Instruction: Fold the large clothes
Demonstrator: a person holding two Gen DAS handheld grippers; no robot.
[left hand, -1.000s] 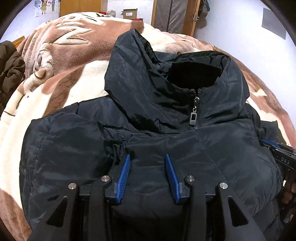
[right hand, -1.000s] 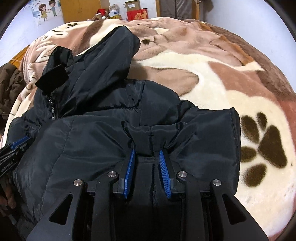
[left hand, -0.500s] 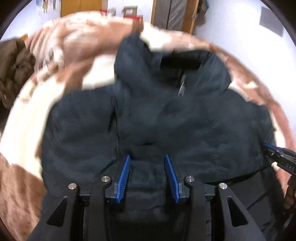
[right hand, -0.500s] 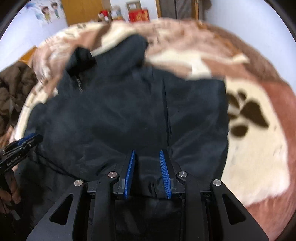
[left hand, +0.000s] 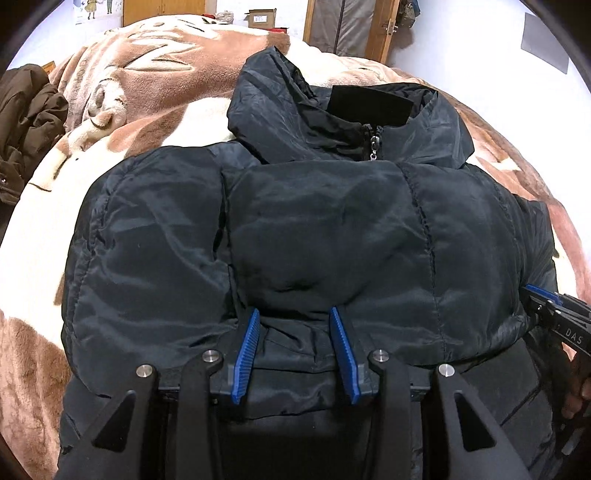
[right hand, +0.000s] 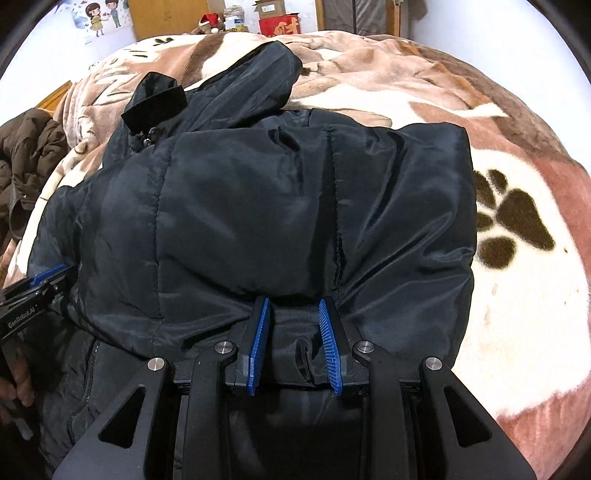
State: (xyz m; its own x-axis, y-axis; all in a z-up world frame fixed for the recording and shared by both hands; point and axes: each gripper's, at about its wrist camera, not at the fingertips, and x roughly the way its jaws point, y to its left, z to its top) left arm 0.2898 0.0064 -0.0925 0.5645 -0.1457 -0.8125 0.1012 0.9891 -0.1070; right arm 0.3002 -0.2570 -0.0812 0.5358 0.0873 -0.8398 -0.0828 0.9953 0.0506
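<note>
A black padded jacket (left hand: 332,229) lies on a bed, collar (left hand: 369,107) and hood at the far end. Its lower part is doubled over the chest, and the far edge of that layer reaches the zip pull (left hand: 373,147). My left gripper (left hand: 294,314) is shut on a bunch of jacket fabric at the near side. My right gripper (right hand: 293,302) is shut on the jacket's ribbed edge (right hand: 295,332) further right. Each gripper shows at the edge of the other's view: the right gripper (left hand: 546,306) and the left gripper (right hand: 40,288).
A brown and cream plush blanket (right hand: 517,295) with paw prints covers the bed. A brown coat (left hand: 26,118) is heaped at the left edge. Boxes (right hand: 277,22), a cupboard and a door stand beyond the bed; a white wall runs along the right.
Both grippers have carried the doubled-over layer further toward the collar; it now covers the chest up to the zip pull. Both grips are unchanged.
</note>
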